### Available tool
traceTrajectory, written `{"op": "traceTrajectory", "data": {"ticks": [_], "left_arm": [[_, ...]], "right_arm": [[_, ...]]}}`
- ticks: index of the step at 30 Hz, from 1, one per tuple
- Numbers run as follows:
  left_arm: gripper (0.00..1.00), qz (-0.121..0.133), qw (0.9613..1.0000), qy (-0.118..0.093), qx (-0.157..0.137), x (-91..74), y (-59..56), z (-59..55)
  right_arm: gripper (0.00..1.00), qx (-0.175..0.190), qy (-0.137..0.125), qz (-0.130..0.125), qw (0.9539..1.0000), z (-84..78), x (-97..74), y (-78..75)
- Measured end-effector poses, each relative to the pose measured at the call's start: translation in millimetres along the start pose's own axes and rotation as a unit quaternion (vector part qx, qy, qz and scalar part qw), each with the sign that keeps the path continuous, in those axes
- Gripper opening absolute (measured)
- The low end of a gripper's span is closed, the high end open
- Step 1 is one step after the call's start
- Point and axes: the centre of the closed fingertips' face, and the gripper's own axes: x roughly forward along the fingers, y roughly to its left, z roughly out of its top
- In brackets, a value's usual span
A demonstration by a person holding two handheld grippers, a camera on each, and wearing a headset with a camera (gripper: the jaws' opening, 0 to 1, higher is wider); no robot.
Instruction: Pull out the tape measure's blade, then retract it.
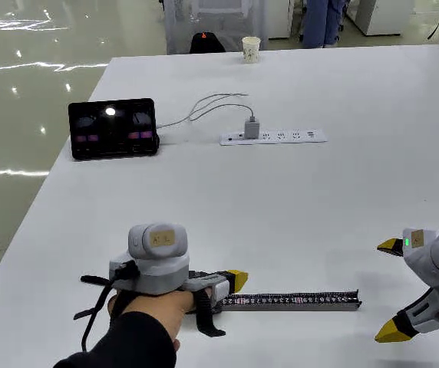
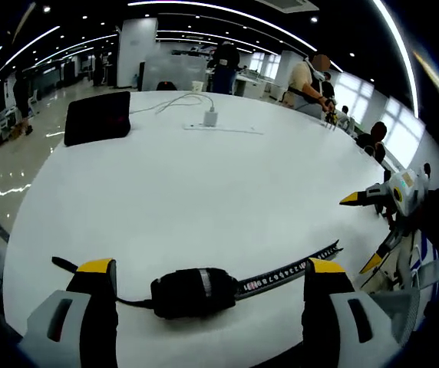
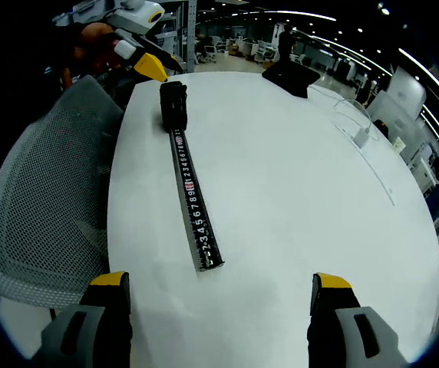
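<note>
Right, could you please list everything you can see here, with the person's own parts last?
Table: one, white, under everything.
Tape measure: one, black case, near edge.
Blade: one, dark, pulled out flat along the near edge.
Tablet: one, black, far left.
Power strip: one, white, mid-table.
Charger: one, pale, plugged into the strip.
Paper cup: one, white, far edge.
Chair: one, grey mesh, beside the table.
Left gripper: grey, yellow tips, open around the case.
Right gripper: same, open, past the blade's end.

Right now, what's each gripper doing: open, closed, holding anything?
Left gripper: open, fingers on either side of the tape measure case, not touching it.
Right gripper: open, holding nothing; the extended blade ends just ahead.
</note>
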Motion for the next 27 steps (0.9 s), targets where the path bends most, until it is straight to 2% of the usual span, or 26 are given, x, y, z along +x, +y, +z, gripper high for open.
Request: {"op": "traceTrajectory", "data": {"ticks": [2, 5, 9, 10, 14, 19, 22, 24, 25, 27], "left_arm": [[0.99, 0.003, 0.9998, -0.007, -0.021, 2.1, -0.5, 0.0], [0.99, 0.022, 0.9996, -0.015, -0.006, 4.5, 4.4, -0.5], [0.99, 0.032, 0.9993, -0.016, -0.013, 10.5, 8.5, -4.5], [0.99, 0.038, 0.9990, -0.022, -0.012, 11.0, 9.4, -5.4], [0.99, 0.043, 0.9980, -0.046, 0.006, 14.8, 7.1, -5.4], [0.99, 0.032, 0.9981, -0.051, 0.013, 23.7, 0.1, -11.6], [0.99, 0.038, 0.9973, -0.052, 0.035, 30.9, 2.2, -19.7], [0.99, 0.040, 0.9969, -0.056, 0.037, 32.3, 3.2, -21.8], [0.99, 0.036, 0.9963, -0.072, 0.030, 33.8, 2.7, -19.1], [0.99, 0.045, 0.9950, -0.078, 0.043, 36.3, 6.9, -19.3]], "right_arm": [[0.96, -0.010, 0.001, 0.005, 0.9999, 2.8, 2.1, -0.3], [0.96, -0.016, 0.003, 0.009, 0.9998, 5.9, 5.3, -1.7], [0.95, -0.026, 0.002, 0.014, 0.9996, 9.3, 7.9, -2.4], [0.95, -0.030, 0.002, 0.016, 0.9994, 10.3, 8.4, -2.1], [0.94, -0.040, 0.005, 0.021, 0.9990, 11.5, 10.1, -2.2], [0.93, -0.046, 0.005, 0.025, 0.9986, 11.4, 12.2, -3.6], [0.91, -0.048, 0.007, 0.027, 0.9984, 11.5, 13.2, -4.9], [0.90, -0.047, 0.007, 0.027, 0.9985, 11.7, 14.2, -6.2], [0.90, -0.047, 0.006, 0.028, 0.9985, 12.2, 14.8, -6.3], [0.88, -0.050, 0.006, 0.028, 0.9983, 13.0, 15.5, -6.2]]}}
